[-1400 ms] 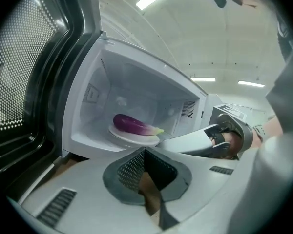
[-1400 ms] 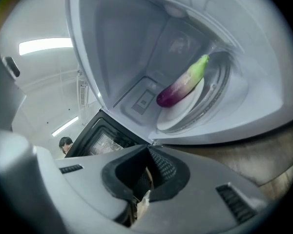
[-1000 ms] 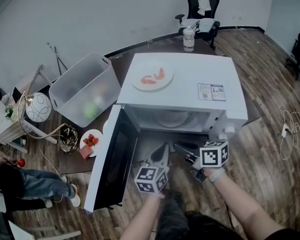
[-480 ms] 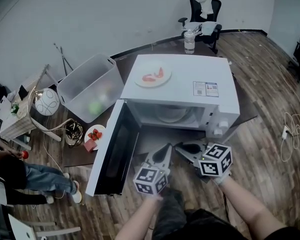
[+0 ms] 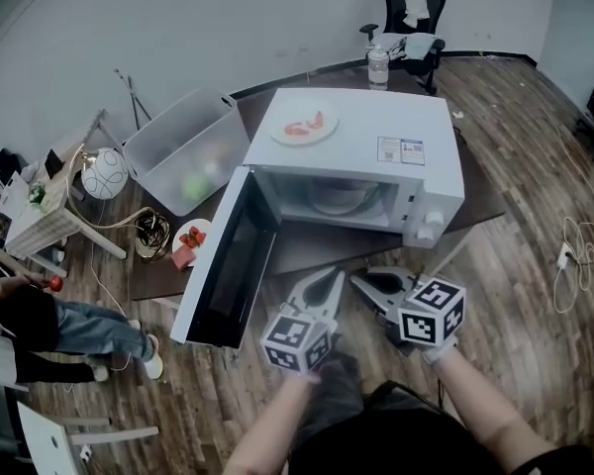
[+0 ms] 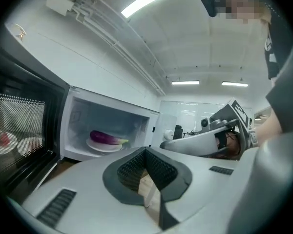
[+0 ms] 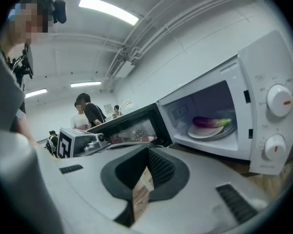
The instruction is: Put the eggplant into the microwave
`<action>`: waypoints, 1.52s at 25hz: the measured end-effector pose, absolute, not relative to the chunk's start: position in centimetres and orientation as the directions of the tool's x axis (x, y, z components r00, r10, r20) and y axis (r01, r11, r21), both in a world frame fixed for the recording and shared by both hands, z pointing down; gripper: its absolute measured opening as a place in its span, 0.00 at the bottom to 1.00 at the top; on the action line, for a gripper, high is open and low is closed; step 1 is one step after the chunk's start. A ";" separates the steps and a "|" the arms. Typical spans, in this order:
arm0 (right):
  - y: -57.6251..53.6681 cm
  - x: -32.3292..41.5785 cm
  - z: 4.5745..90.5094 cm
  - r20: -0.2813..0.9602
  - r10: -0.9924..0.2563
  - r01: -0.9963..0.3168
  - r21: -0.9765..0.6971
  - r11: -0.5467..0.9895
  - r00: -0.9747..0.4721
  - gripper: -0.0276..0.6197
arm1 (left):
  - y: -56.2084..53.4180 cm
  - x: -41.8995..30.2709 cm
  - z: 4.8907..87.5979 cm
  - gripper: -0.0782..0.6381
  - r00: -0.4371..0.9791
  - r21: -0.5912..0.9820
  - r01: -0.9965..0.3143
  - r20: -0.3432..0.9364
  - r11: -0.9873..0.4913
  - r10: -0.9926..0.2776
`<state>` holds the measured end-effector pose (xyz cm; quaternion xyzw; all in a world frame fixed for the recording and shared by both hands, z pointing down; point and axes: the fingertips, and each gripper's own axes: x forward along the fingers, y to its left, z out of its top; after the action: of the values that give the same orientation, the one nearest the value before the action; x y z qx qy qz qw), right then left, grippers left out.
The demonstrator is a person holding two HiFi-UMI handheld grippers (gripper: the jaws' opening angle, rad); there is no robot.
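Note:
A purple eggplant (image 6: 106,137) with a green stem lies on a white plate (image 6: 98,147) inside the open white microwave (image 5: 361,151); it shows again as the eggplant (image 7: 211,122) in the right gripper view. The door (image 5: 223,265) swings wide to the left. Both grippers hang in front of the opening, clear of it. My left gripper (image 5: 332,277) is shut with nothing between its jaws (image 6: 145,151). My right gripper (image 5: 361,280) is shut and empty too (image 7: 147,150). Their tips sit close together over the wooden floor.
On top of the microwave rests a plate of pink food (image 5: 305,127). A clear plastic bin (image 5: 188,161) and a plate of strawberries (image 5: 190,237) stand left of the door. Behind it are a bottle (image 5: 378,65) and an office chair (image 5: 416,13). A person (image 5: 25,315) sits at far left.
Both grippers have drawn back from the microwave opening toward me and risen a little. The right gripper has rolled. The eggplant stays on its plate inside.

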<state>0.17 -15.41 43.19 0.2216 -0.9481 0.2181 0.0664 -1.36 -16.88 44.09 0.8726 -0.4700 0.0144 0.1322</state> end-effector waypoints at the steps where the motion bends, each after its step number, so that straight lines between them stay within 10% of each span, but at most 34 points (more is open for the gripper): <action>1: -15.1 0.4 43.1 0.228 -0.408 -0.466 -0.364 0.807 -0.884 0.04 | -16.5 -1.4 43.9 0.11 0.549 0.217 -0.829 0.145 -0.515 -0.823; 38: -5.9 0.7 42.9 0.228 -0.476 -0.524 -0.260 0.811 -0.850 0.04 | -6.3 -3.9 42.7 0.11 0.514 0.287 -0.837 0.117 -0.467 -0.850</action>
<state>0.71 -5.85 42.89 0.2635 -0.9486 0.1580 0.0762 -3.95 -6.29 42.71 0.8561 -0.4924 -0.0209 0.1554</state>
